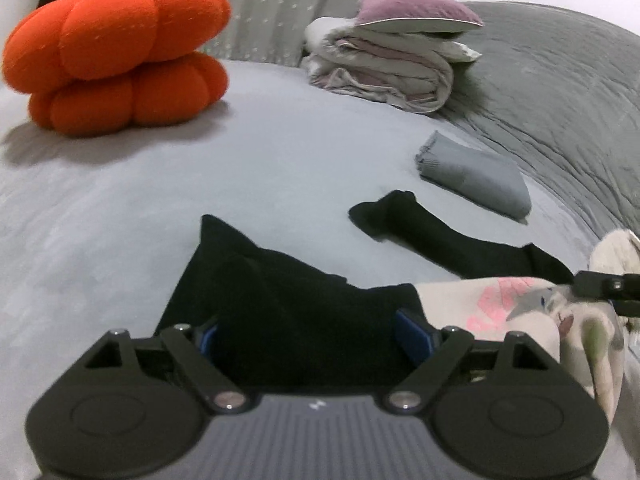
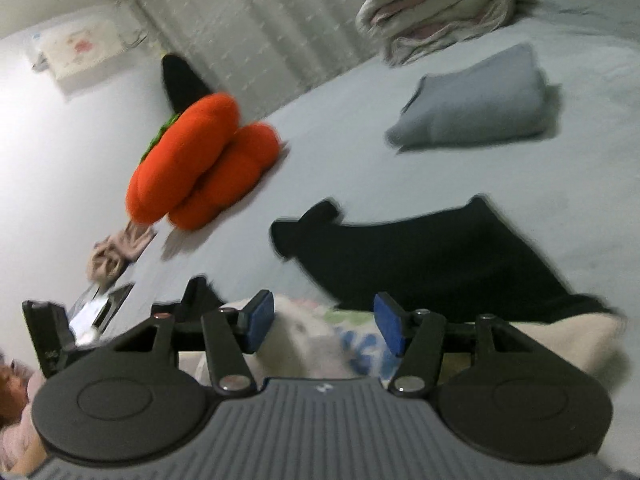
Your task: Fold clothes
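A grey-sheeted bed (image 1: 280,152) holds an orange pumpkin cushion (image 1: 116,52), folded bedding (image 1: 380,68), a folded grey garment (image 1: 476,176) and black clothes (image 1: 440,236).

Soft even light, motion blur, fisheye warping

Black garment (image 1: 280,304) spread flat on bed, cream printed garment (image 1: 520,312) overlapping its edge

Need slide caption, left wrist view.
Left tool open over black garment on grey bed; orange cushion behind.
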`<state>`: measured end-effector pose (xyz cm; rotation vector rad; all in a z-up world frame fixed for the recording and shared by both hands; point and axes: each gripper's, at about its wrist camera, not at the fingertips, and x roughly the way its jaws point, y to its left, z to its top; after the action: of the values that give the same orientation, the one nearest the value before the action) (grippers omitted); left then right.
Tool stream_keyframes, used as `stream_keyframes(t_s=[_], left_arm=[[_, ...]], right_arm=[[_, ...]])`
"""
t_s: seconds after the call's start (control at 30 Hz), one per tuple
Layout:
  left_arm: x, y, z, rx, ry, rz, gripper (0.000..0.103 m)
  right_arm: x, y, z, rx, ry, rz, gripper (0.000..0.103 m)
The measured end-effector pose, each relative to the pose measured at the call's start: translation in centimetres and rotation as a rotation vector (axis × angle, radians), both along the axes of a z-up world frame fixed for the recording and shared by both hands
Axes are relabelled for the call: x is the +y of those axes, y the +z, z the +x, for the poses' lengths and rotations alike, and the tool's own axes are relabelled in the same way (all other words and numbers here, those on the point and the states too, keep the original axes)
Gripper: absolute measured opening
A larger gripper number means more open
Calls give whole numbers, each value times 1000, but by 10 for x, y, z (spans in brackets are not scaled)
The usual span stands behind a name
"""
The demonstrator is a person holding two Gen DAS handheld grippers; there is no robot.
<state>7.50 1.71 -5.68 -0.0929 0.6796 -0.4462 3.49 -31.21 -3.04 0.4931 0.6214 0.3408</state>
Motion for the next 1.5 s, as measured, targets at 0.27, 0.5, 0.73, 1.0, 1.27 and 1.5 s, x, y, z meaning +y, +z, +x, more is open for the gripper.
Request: stream_keyframes(t_s=[0.27, 0.5, 0.73, 1.0, 1.27, 1.5], left_arm=[[-10, -1, -3, -15, -8, 6, 59], [3, 10, 7, -9, 99, -95, 13], [28, 51, -10, -117, 150, -215, 13], [57, 71, -55, -139, 105, -165, 13], [86, 51, -90, -61, 41, -54, 13], [87, 31, -106, 49, -74, 137, 18]], right_arm=[[45, -14, 4, -31, 101, -174, 61], [57, -2, -3, -100, 38, -246, 19], [75, 31, -32, -240, 10, -238, 17], [95, 44, -73, -296, 141, -272, 17], [110, 26, -95, -245, 304, -335, 17], [124, 5, -109, -170, 447, -374, 18]])
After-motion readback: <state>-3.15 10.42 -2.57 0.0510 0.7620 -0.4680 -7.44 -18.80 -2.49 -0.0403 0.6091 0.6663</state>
